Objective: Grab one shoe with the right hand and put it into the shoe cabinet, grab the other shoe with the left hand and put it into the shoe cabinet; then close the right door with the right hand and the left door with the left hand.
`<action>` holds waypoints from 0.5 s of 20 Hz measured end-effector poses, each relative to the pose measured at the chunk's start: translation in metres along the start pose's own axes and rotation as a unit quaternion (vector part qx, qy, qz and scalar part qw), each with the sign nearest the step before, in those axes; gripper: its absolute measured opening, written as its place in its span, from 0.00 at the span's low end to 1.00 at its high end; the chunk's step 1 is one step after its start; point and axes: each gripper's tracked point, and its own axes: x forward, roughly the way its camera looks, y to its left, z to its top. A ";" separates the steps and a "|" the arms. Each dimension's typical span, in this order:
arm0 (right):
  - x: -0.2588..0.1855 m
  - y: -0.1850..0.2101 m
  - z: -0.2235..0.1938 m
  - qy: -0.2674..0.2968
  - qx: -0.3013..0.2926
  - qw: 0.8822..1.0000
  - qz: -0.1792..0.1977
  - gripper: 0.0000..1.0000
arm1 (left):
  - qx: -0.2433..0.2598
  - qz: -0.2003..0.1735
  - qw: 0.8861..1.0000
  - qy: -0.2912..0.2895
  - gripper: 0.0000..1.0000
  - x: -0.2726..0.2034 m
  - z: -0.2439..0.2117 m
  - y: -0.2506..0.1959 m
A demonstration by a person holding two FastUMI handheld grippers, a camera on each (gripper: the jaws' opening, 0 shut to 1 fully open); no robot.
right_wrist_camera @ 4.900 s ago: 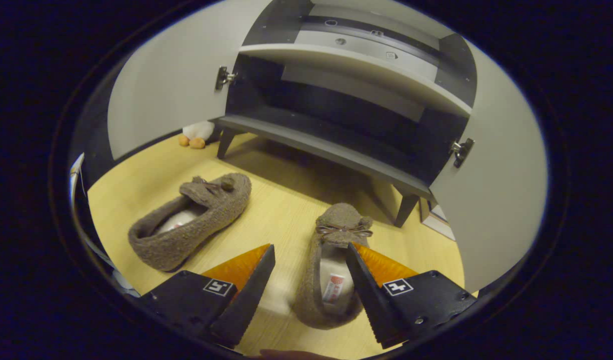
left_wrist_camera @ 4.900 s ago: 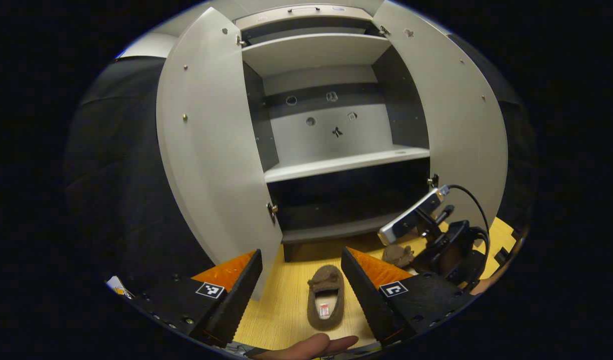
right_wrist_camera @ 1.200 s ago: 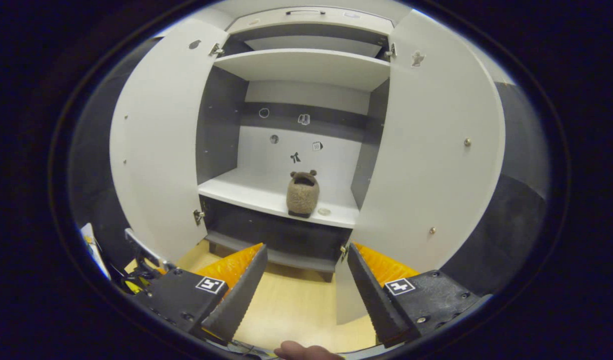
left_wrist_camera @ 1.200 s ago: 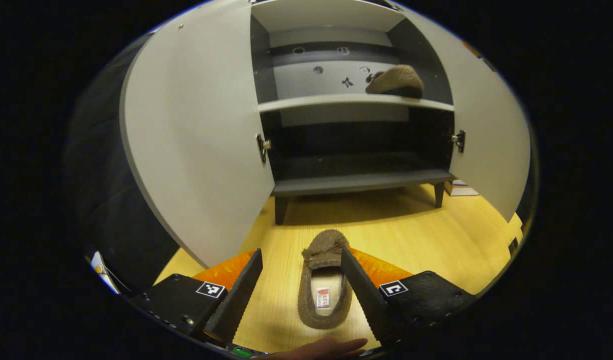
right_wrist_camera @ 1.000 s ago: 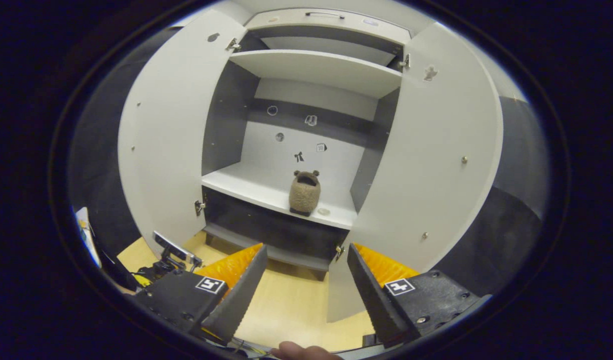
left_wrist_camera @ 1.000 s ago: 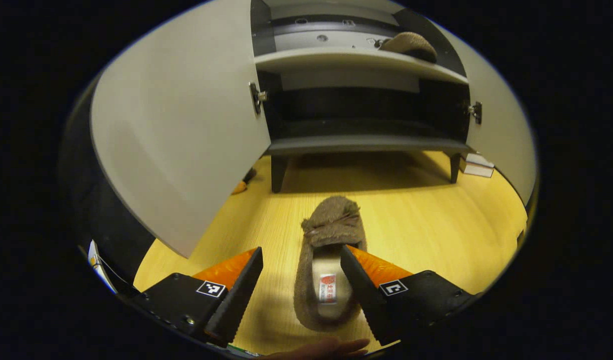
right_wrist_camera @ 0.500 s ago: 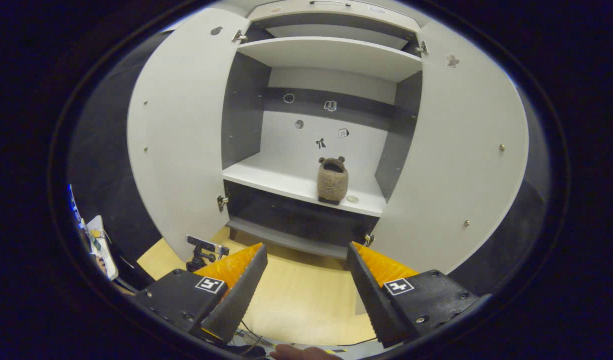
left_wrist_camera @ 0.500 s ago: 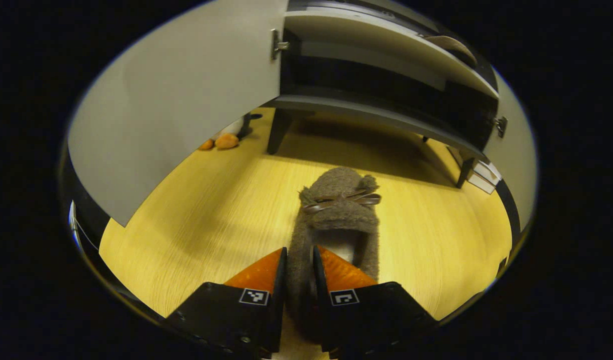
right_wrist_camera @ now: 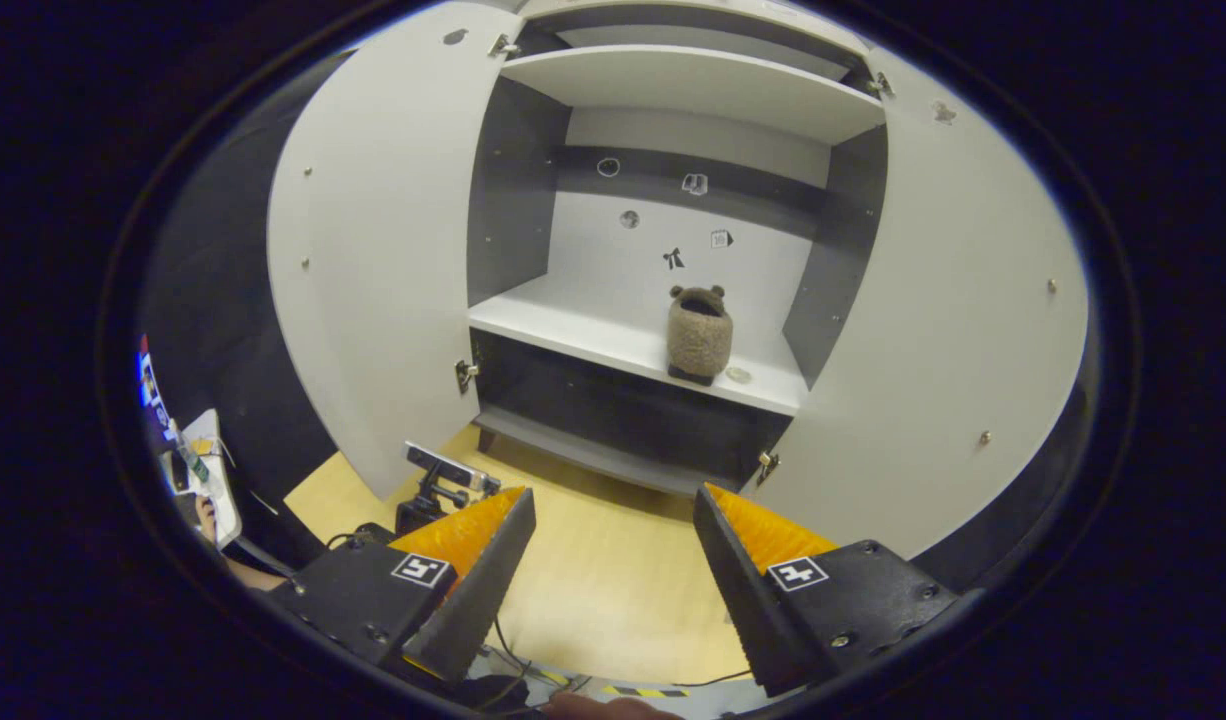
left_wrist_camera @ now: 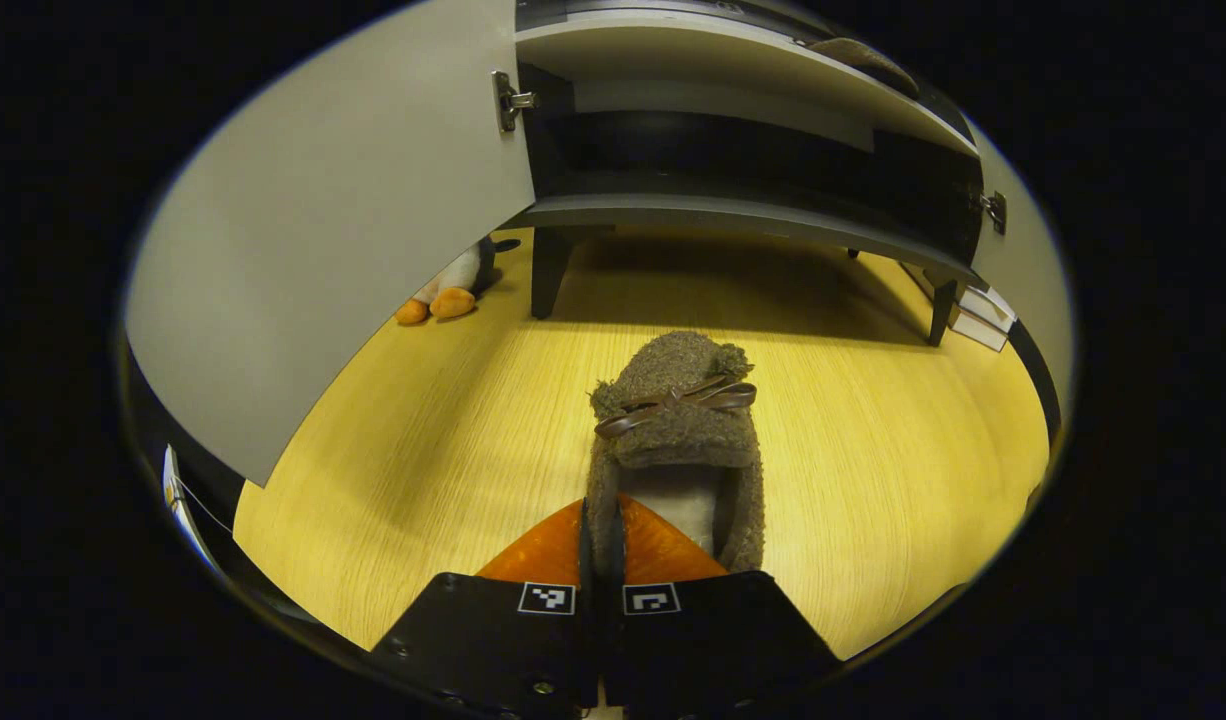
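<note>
Pinching slipper [left_wrist_camera: 676, 420] side wall, left gripper [left_wrist_camera: 602, 535] clamped

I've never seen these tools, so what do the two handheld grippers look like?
The left gripper and right gripper each have two wedge-shaped jaws tapering to points; the right one's inner edges are saw-toothed. Each jaw carries a square black-and-white marker, with screws nearby. In the right gripper view, the left gripper bears a silvery bar on top.

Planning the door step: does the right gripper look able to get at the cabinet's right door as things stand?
Probably yes. The right gripper is open and holds nothing, and the right door stands swung open ahead to its right, with bare floor between them.
</note>
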 end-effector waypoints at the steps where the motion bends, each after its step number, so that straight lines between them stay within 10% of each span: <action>1: 0.000 0.000 -0.001 0.001 -0.001 1.000 0.001 1.00 | -0.008 0.003 1.000 -0.005 0.03 -0.005 0.005 0.001; 10: 0.002 0.000 -0.002 -0.017 0.046 0.998 0.029 1.00 | 0.039 0.005 0.996 -0.086 0.03 -0.092 0.104 -0.007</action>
